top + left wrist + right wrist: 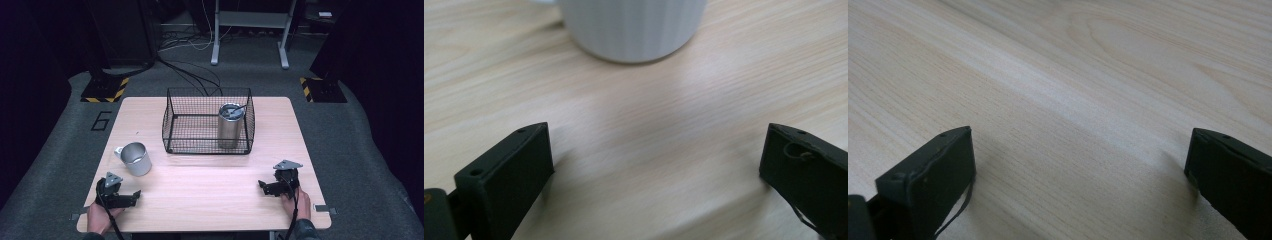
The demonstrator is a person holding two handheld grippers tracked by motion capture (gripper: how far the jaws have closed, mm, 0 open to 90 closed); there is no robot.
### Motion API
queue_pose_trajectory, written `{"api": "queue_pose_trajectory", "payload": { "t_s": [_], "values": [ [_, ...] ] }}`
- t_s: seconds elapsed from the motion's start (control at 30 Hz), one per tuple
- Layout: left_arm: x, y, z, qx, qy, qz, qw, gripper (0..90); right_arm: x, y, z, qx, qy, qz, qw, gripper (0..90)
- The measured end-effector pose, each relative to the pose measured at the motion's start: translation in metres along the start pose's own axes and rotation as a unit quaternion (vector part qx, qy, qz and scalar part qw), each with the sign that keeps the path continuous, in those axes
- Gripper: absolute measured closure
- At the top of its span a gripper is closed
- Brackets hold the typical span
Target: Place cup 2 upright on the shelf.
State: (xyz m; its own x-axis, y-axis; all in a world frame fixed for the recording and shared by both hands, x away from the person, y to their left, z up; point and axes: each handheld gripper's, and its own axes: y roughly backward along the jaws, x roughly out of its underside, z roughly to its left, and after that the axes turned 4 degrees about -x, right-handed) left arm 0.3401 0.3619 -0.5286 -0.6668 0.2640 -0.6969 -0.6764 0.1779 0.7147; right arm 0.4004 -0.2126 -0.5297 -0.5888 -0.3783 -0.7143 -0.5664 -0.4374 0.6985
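A metal mug [135, 158] with a handle stands on the left part of the wooden table [210, 195]; its pale ribbed wall [634, 27] sits just beyond my left jaws. My left gripper [131, 196] rests near the front left corner, open, with nothing between its jaws [656, 165]. My right gripper [264, 187] rests near the front right, open over bare wood [1080, 165]. A black wire basket [172, 125] stands at the table's back middle. Inside it, at the right, a tall steel tumbler [230, 125] stands upright with something thin leaning out of its mouth.
Beyond the table lie grey carpet, loose cables [190, 70] and a white stand's legs [250, 35]. Yellow-black striped bases [105, 89] sit at both back corners. Bare wood stretches between the two grippers and in front of the basket.
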Motion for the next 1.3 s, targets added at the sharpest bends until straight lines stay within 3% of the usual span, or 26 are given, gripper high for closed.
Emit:
{"api": "queue_pose_trajectory", "payload": {
  "t_s": [0.07, 0.17, 0.37, 0.63, 0.97, 1.3],
  "values": [
    [0.001, 0.003, 0.004, 0.002, 0.004, -0.006, 1.0000, 6.0, 0.000, 0.000, 0.000, 0.001, 0.000, -0.001, 1.0000, 0.0],
    [0.001, 0.009, 0.010, 0.019, 0.024, -0.008, 0.9995, 4.4, 0.000, 0.000, 0.000, 0.000, 0.001, -0.001, 1.0000, 0.0],
    [-0.017, 0.029, 0.016, 0.030, 0.038, -0.051, 0.9975, 0.7, -0.001, -0.001, 0.000, 0.000, -0.005, 0.001, 1.0000, 0.0],
    [-0.059, 0.053, 0.016, 0.038, 0.014, -0.103, 0.9939, 0.0, -0.001, -0.001, 0.000, 0.000, -0.005, 0.001, 1.0000, 0.0],
    [-0.094, 0.046, 0.012, 0.043, -0.010, -0.115, 0.9924, 0.0, -0.001, -0.001, 0.000, 0.000, -0.004, -0.003, 1.0000, 0.0],
    [-0.115, 0.021, 0.015, 0.048, 0.001, -0.105, 0.9933, 0.0, -0.001, -0.001, -0.001, 0.000, -0.004, -0.003, 1.0000, 0.0]
  ]
}}
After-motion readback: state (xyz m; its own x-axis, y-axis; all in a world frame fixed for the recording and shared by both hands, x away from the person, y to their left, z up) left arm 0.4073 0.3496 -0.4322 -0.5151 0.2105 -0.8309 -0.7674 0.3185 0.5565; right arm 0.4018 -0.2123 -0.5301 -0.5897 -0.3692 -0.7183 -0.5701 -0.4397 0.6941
